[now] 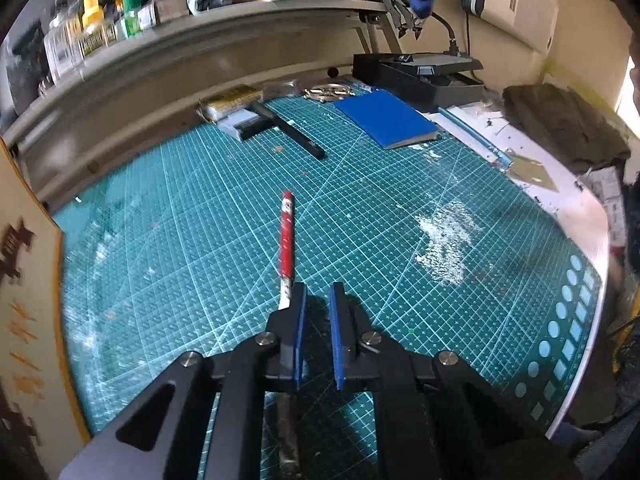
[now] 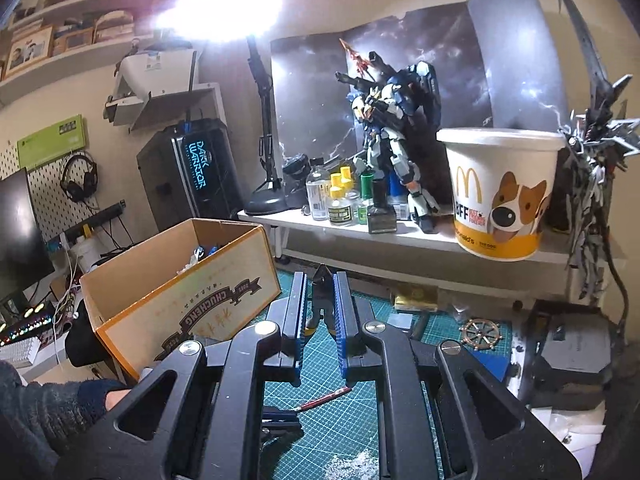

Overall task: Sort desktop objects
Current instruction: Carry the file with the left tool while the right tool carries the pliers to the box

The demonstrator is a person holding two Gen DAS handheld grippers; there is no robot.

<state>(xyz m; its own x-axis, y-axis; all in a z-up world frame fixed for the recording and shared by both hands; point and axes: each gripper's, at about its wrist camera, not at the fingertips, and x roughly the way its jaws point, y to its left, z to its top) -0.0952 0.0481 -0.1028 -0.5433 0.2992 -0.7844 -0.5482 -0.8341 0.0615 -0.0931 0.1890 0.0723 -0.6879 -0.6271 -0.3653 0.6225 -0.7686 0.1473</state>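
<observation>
A red-and-white pen-like tool (image 1: pixel 286 240) lies on the green cutting mat (image 1: pixel 400 216). My left gripper (image 1: pixel 318 294) hovers low over the tool's near end. Its jaws are a little apart and empty, and the tool runs just left of and under the left finger (image 1: pixel 298 320). My right gripper (image 2: pixel 320 280) is raised and shut on black nippers (image 2: pixel 322 300) with yellow handles. It holds them just right of the open cardboard box (image 2: pixel 180 280). The red tool also shows below in the right wrist view (image 2: pixel 324 398).
At the mat's far edge lie a blue notebook (image 1: pixel 386 118), a black knife (image 1: pixel 288 128), a small box (image 1: pixel 232 104), a brass ship's wheel (image 1: pixel 328 92) and a black case (image 1: pixel 420 74). A shelf (image 2: pixel 400 236) carries bottles, a robot model and a McDonald's bucket (image 2: pixel 500 192).
</observation>
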